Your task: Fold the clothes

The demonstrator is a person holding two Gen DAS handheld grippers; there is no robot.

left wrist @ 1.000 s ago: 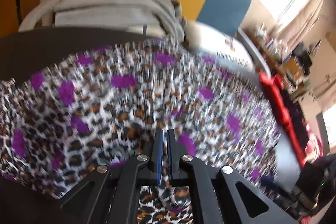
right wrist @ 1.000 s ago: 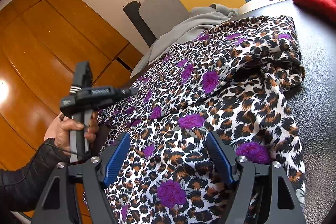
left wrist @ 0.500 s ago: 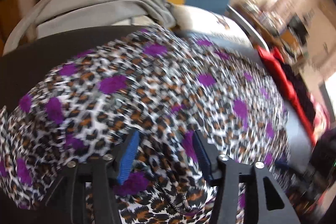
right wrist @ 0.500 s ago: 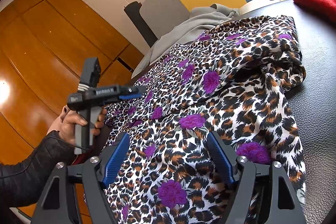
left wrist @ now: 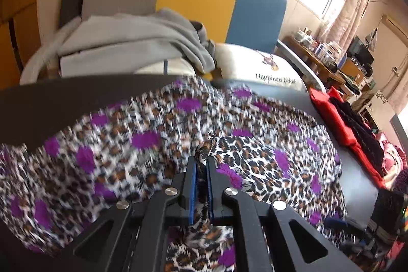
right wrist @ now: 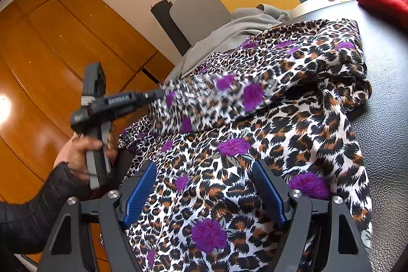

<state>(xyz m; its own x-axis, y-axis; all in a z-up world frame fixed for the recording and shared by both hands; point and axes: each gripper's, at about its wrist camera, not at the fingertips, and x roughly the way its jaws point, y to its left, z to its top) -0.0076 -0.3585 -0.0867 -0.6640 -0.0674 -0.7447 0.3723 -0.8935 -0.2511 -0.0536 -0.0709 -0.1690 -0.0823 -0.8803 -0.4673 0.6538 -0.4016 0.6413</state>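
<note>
Mid-fold on the leopard print garment (right wrist: 293,124)

Our left gripper (left wrist: 200,170) has its fingers pinched together on a bunched edge of the fabric and lifts it off the dark table (right wrist: 387,83), probably so that side can swing over the rest (it's blurry, so likely in motion). Our right gripper (right wrist: 204,185) hangs with fingers spread wide over the flat part, gripping nothing, maybe ready to pin it down.

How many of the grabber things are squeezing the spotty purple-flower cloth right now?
1. The left gripper is shut on a lifted fold of the leopard-print garment. The right gripper sits open above the garment, its fingers spread and pinching nothing.
</note>
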